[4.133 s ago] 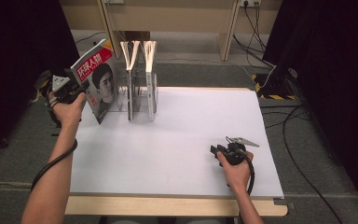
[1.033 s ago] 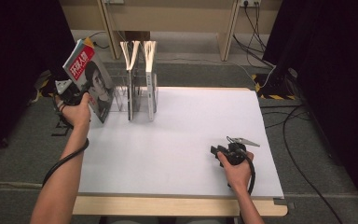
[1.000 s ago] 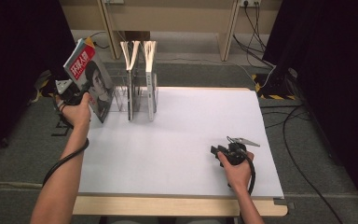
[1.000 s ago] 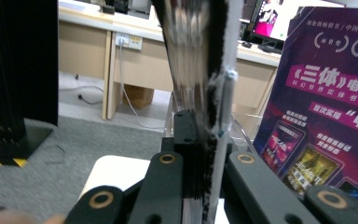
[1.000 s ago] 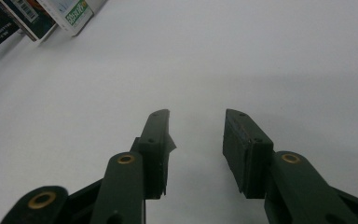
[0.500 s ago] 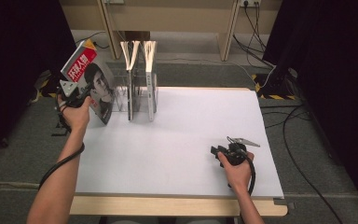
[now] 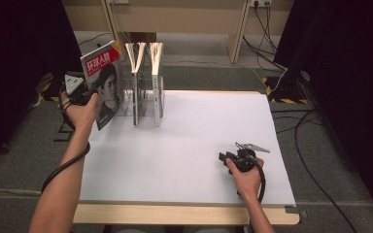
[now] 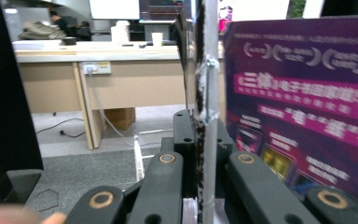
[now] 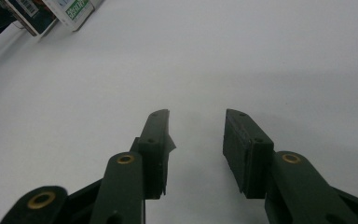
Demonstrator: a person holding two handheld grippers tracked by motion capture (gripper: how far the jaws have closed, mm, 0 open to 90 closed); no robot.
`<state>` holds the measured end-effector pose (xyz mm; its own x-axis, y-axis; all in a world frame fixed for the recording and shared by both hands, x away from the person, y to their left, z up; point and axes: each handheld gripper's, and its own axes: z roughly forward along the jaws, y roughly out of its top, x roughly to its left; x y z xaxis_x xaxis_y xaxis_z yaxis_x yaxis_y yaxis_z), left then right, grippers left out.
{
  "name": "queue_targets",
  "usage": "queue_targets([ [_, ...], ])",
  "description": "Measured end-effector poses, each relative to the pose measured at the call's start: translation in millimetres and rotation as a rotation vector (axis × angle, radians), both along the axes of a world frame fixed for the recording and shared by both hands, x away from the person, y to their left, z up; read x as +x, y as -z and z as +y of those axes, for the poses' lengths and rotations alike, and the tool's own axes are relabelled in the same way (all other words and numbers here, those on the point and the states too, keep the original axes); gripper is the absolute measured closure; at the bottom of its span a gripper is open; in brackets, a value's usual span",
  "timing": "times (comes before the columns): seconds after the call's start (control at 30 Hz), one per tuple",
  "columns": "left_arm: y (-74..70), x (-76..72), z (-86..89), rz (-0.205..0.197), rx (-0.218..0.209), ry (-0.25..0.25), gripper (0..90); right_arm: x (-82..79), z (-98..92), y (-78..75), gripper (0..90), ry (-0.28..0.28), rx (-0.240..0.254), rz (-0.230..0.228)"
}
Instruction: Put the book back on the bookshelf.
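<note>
A white table stands on grey carpet with black curtains at both sides and a wooden desk beyond. The left gripper has its jaws pressed onto the spine edge of a magazine, pinching it upright off the table, just beside the clear rack holding two more. The right gripper rests low over bare table, its jaws spread apart with nothing between them

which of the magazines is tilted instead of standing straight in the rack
The magazine with the red title band and a face on its cover, clamped in the left gripper. The two others stand upright in the rack.
</note>
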<state>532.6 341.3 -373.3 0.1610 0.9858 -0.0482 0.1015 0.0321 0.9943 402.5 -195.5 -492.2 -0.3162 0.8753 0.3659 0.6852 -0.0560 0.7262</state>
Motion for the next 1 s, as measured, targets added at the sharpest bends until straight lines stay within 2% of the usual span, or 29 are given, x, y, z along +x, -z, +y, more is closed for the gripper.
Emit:
queue_targets([
  [0.03, 0.0, 0.0, 0.0, 0.000, 0.000, 0.000, 86.2, 0.0, 0.0, 0.0, 61.2, 0.000, 0.000, 0.000],
  [0.1, -3.4, 1.8, 3.6, -0.020, 0.027, -0.053, 86.2, 0.7, -2.0, 0.3, 61.2, -0.002, -0.002, -0.004],
  [0.13, -3.0, 2.1, 4.9, -0.025, 0.047, -0.067, 86.2, 0.6, -2.0, 0.0, 61.2, -0.003, -0.003, -0.005],
  [0.17, -3.0, 2.1, 4.9, -0.025, 0.047, -0.067, 86.2, 0.4, -1.8, -0.3, 61.2, 0.000, 0.000, -0.005],
  [0.2, 1.0, 1.8, 7.8, -0.024, 0.088, -0.097, 86.2, 0.3, -2.0, -0.5, 61.2, -0.001, 0.000, -0.004],
  [0.23, 1.0, 1.8, 7.8, -0.024, 0.088, -0.097, 86.1, 0.3, -2.0, -0.5, 61.2, -0.001, 0.000, -0.004],
  [0.33, 14.6, -5.2, 13.9, -0.020, 0.110, -0.092, 85.3, 0.5, -2.4, 0.0, 61.2, -0.002, -0.002, -0.004],
  [0.47, 21.1, -13.1, 15.6, -0.025, 0.147, -0.090, 83.9, 0.0, -0.2, -0.7, 61.2, 0.000, 0.006, 0.002],
  [0.5, 21.7, -14.1, 16.4, -0.021, 0.145, -0.087, 83.4, 0.3, -1.0, -0.8, 61.1, -0.007, -0.006, -0.009],
  [0.57, 23.1, -15.5, 19.3, 0.009, 0.100, -0.059, 82.6, -0.5, -0.5, -1.4, 61.0, -0.004, 0.001, -0.003],
  [0.67, 27.2, -15.8, 22.2, 0.040, 0.061, -0.029, 81.1, 0.4, -1.2, -0.6, 60.9, -0.001, 0.001, 0.000],
  [0.77, 28.6, -12.9, 23.7, 0.064, 0.008, -0.014, 78.5, 0.8, -1.0, -0.7, 60.6, -0.006, 0.000, -0.004],
  [0.83, 28.2, -12.0, 23.9, 0.067, -0.007, -0.009, 75.4, 0.9, -0.9, -0.8, 60.5, -0.007, 0.001, -0.004],
  [0.9, 22.4, -9.0, 23.8, 0.066, -0.064, 0.009, 73.3, 0.9, -1.2, -0.7, 60.3, -0.005, 0.004, 0.001],
  [1.0, 14.1, -5.5, 23.5, 0.075, -0.093, 0.030, 68.5, 0.8, -1.0, -0.5, 60.1, -0.001, 0.010, 0.009],
])
